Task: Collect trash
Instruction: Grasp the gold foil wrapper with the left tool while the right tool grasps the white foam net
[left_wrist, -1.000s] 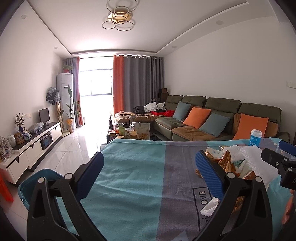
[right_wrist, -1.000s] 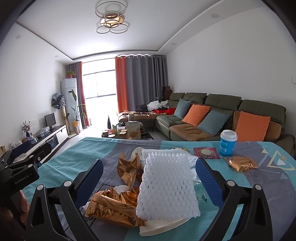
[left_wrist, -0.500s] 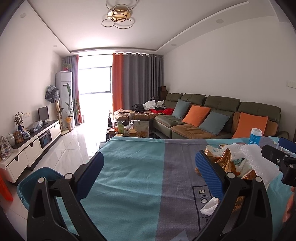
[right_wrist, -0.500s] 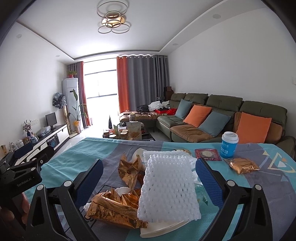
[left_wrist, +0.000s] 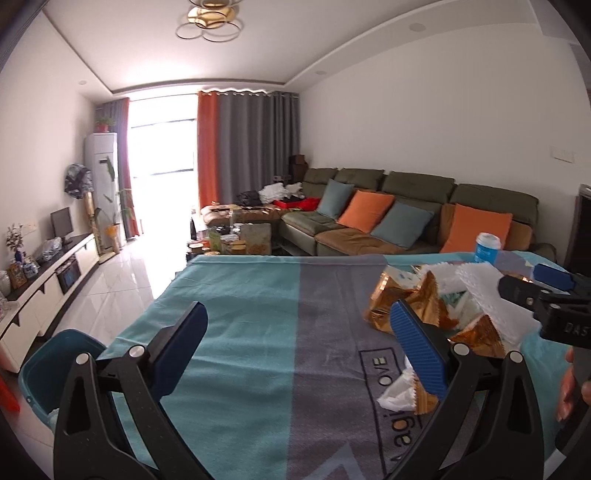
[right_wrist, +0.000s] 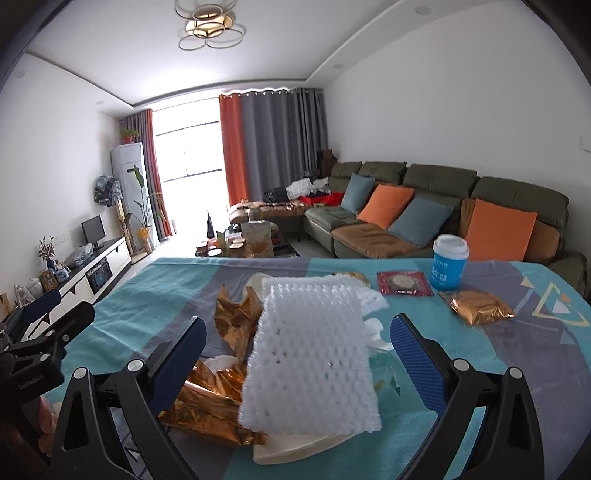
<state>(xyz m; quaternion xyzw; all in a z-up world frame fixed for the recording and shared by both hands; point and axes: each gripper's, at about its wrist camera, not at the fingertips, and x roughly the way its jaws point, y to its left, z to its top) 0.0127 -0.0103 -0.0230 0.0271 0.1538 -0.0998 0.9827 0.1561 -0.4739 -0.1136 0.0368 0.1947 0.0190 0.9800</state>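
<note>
— Two grippers, anything caught?
— No: left gripper (left_wrist: 297, 350) and right gripper (right_wrist: 295, 354) both gape empty.
— Changed?
— Right has edged closer; white foam net (right_wrist: 310, 362) tops the gold wrappers (right_wrist: 210, 406) between its fingers. Bin (left_wrist: 51, 365) waits left.

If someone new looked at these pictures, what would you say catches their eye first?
Probably the heap of trash on the table's teal and grey cloth: a white foam net sheet lying over crumpled gold wrappers, right between the open right gripper fingers. Behind it stand a blue cup with a white lid, a red packet and a gold pouch. The open left gripper hovers over bare cloth, with a teal bin at the table's left edge.
</note>
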